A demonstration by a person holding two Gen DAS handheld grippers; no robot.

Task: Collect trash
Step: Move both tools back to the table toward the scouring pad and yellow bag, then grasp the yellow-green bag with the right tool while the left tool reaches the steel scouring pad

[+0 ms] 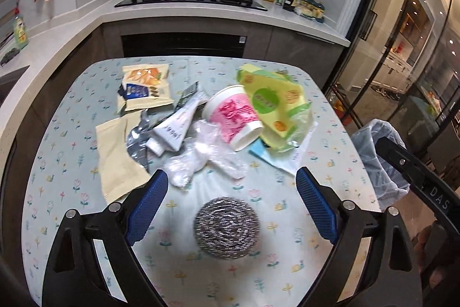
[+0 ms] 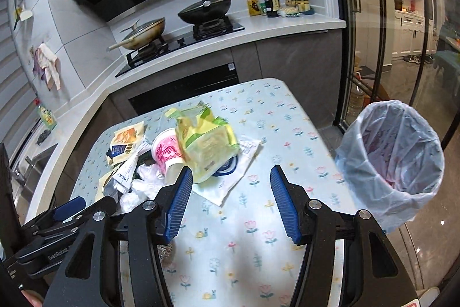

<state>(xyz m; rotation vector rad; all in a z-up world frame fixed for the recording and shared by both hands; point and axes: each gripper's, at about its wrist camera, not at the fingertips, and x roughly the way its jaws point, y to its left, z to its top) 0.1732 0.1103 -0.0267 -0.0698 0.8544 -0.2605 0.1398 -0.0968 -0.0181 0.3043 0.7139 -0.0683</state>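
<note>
So there's a pile of trash on the flower-print worktop (image 1: 72,134), and going left to right it's a cream paper bag (image 1: 119,157) lying flat at the left edge, with an orange snack packet (image 1: 145,87) further back. Next comes crinkled silver foil (image 1: 136,140), then a white tube (image 1: 172,128) on its side, touching the clear plastic wrap (image 1: 207,154) bunched up just near of it. A pink and white cup (image 1: 233,117) lies tipped over in the middle, leaning against a yellow-green snack bag (image 1: 270,102) on its right.

The left gripper (image 1: 231,181) hangs over the near part of the worktop with its jaws wide apart, holding nothing. A steel wool scrubber (image 1: 225,228) sits on the cloth between its blue pads (image 1: 146,209), not touching either one.

The right gripper (image 2: 231,180) is also spread apart and empty, over bare cloth to the right of the pile. Off the worktop's right edge stands the bin (image 2: 394,163), lined with a pale bag, something pinkish down inside.
</note>
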